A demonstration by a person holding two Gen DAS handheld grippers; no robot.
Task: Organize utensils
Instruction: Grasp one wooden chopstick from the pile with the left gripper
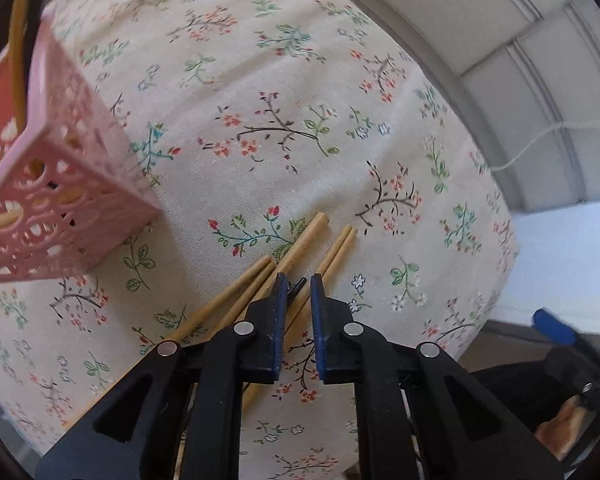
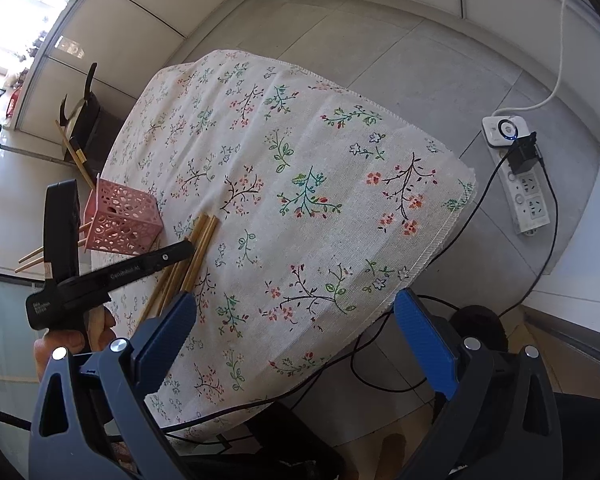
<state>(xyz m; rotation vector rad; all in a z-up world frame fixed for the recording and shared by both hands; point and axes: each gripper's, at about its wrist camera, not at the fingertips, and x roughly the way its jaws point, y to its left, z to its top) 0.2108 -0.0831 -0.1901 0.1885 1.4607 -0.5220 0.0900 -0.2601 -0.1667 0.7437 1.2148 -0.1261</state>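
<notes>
While nearly shut, left tongs (image 1: pixel 299 282) over chopsticks (image 1: pixel 300 242), w/ one between.

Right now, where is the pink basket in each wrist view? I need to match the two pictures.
Left wrist view: pink basket at the left edge, close to the camera, lying on its side on the floral cloth.
Right wrist view: pink basket left of centre, smaller, just beyond the left gripper.
Shared landmark: the wooden chopsticks lying on the cloth beside the basket.
</notes>
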